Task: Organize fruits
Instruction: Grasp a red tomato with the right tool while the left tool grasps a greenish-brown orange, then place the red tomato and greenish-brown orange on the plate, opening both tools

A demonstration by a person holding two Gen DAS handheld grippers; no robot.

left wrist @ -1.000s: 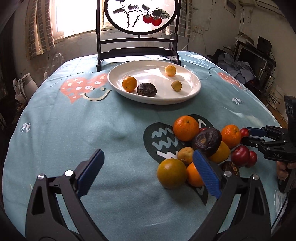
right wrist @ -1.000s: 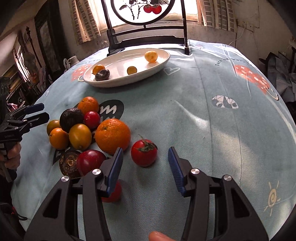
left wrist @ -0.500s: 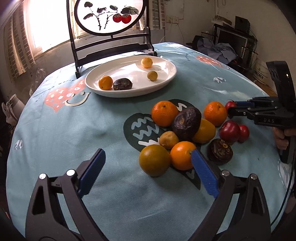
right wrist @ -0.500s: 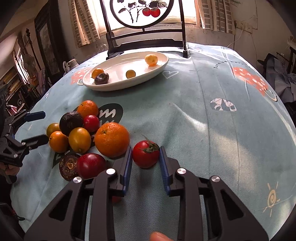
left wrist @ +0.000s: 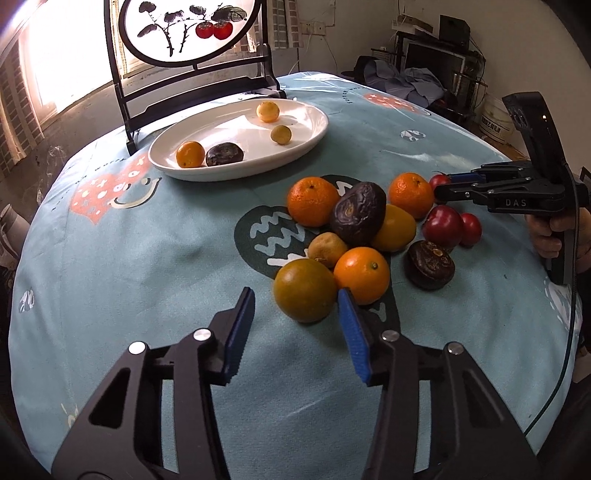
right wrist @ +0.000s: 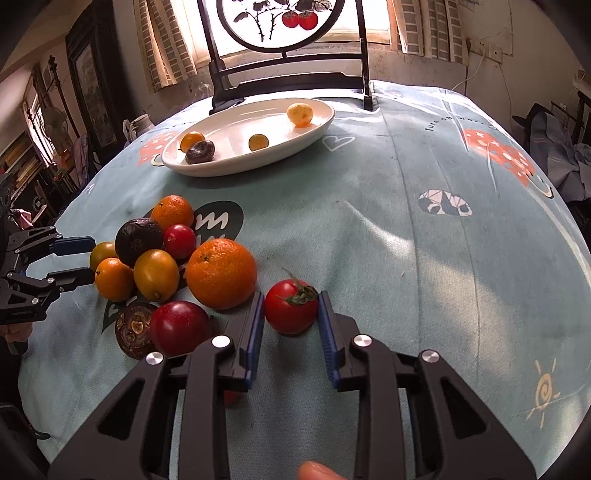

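Observation:
A pile of fruit lies on the blue tablecloth: oranges, dark passion fruits, red plums and tomatoes. My right gripper (right wrist: 291, 317) is shut on a red tomato (right wrist: 291, 311) with a green stem, resting on the cloth beside a large orange (right wrist: 221, 272). My left gripper (left wrist: 295, 328) is open just in front of a greenish-orange fruit (left wrist: 305, 290) and a small orange (left wrist: 362, 275). A white oval plate (left wrist: 306, 138) further back holds several small fruits; it also shows in the right wrist view (right wrist: 280, 153).
A dark wooden stand with a round painted screen (left wrist: 184, 29) stands behind the plate. The right gripper (left wrist: 448, 186) shows at the right of the left wrist view. The left gripper (right wrist: 79, 260) shows at the left edge of the right wrist view. Room clutter lies beyond the table.
My right gripper closed around the red tomato. My left gripper moved in toward the near fruits and narrowed its opening.

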